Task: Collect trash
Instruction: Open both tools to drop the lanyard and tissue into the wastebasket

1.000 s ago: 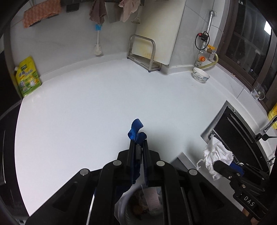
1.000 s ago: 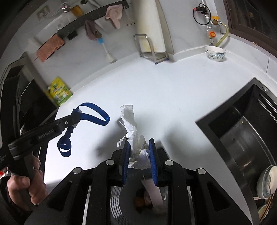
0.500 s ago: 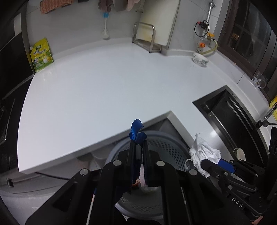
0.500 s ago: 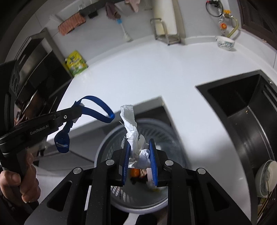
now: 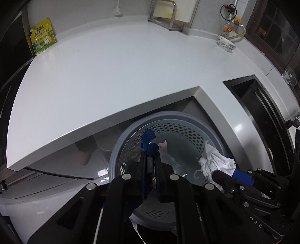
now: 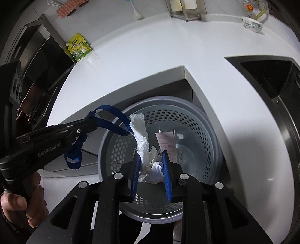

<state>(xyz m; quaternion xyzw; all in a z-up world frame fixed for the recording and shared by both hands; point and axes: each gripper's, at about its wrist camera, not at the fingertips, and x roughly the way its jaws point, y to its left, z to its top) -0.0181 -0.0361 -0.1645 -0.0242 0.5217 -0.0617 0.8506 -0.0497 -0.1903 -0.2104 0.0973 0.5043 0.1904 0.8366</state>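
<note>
A grey perforated trash basket (image 5: 165, 120) (image 6: 189, 110) stands on the floor below the counter's inner corner; a paper slip (image 6: 166, 142) and other scraps lie inside. My right gripper (image 6: 151, 161) is shut on a crumpled white tissue (image 6: 142, 138) and holds it over the basket's mouth; the tissue also shows in the left wrist view (image 5: 215, 163). My left gripper (image 5: 150, 155) is shut on a blue strap (image 5: 148, 138) (image 6: 112, 120), also above the basket, left of the right gripper.
A white L-shaped counter (image 5: 112, 75) wraps round the basket. On it are a yellow-green pouch (image 5: 42, 35), a metal rack (image 5: 165, 16) and a patterned bowl (image 5: 226, 44). A black sink (image 5: 262, 105) lies to the right. A shoe (image 5: 82, 157) shows on the floor.
Both grippers have drawn back from over the counter and dropped lower, so they now hang above the trash basket. The tissue and the strap are still held.
</note>
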